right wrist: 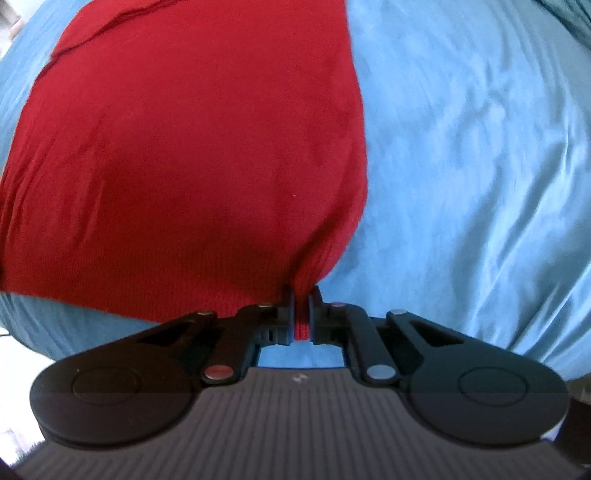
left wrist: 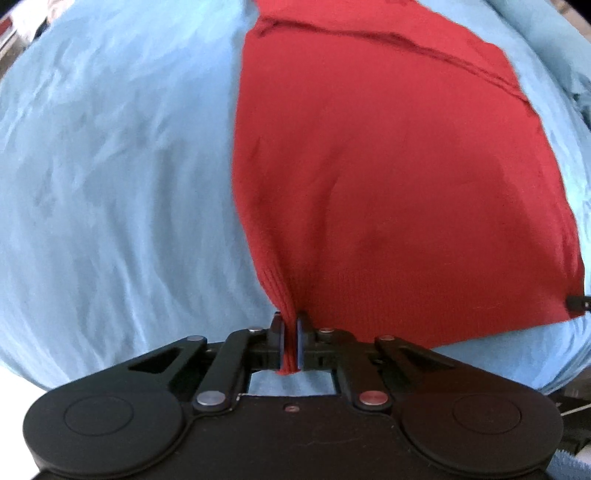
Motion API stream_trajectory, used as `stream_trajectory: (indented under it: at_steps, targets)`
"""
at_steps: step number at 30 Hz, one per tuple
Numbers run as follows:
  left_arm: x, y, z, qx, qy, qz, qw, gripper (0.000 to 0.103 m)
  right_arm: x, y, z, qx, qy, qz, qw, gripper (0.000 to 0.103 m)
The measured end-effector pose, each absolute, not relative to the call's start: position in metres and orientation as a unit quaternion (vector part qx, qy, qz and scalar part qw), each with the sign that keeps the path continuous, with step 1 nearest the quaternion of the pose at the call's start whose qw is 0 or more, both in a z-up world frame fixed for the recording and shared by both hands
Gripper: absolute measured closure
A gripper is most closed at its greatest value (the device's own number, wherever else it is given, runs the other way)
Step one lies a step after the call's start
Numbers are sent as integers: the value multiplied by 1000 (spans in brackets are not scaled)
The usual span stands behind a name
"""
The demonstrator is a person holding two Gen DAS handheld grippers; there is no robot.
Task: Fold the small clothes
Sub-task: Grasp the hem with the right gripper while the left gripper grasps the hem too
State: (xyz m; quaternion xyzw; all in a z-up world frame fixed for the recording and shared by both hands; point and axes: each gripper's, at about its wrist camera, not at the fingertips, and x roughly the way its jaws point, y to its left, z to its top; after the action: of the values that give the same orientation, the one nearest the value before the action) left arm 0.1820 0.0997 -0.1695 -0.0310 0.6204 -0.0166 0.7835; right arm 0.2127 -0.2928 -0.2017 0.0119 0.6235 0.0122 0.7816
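A red knit garment (left wrist: 388, 177) lies spread on a light blue sheet (left wrist: 110, 166). My left gripper (left wrist: 290, 321) is shut on the garment's near left hem corner, with the ribbed cloth bunched between the pads. My right gripper (right wrist: 302, 295) is shut on the near right hem corner of the same red garment (right wrist: 184, 147), lifting it slightly off the blue sheet (right wrist: 480, 147). The right gripper's tip shows as a small black piece at the garment's right corner in the left wrist view (left wrist: 576, 302). A seam or folded sleeve runs across the far part of the garment.
The blue sheet is wrinkled and covers the whole surface around the garment. Darker bunched blue cloth (left wrist: 583, 96) lies at the far right edge. Some clutter (left wrist: 22, 22) shows beyond the sheet at the far left.
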Motion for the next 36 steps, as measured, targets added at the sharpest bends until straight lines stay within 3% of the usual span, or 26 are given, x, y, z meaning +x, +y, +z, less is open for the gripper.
stream_trajectory:
  at_steps: [12,15,20,24,30,36]
  targets:
    - [233,121,-49,-113,510,-19,853,97,258,-309,-61,112,551,76,824,82]
    - [270,126,-23,-131,470,-6,873,97,293,-308,-17,140,515,83,842,82]
    - [356,130,-12,-153,410,3,899,97,389,-319,5,188,454,88,867,82]
    - [435,136,-39,-181,380,12,907,97,472,-321,-5,218,437,87,868,82]
    - [541,143,-114,-226,390,67,890,97,605,-330,-108,239,464,60,851,82]
    - [577,143,-164,-219,417,104,876,97,654,-322,-172,206,491,33,846,82]
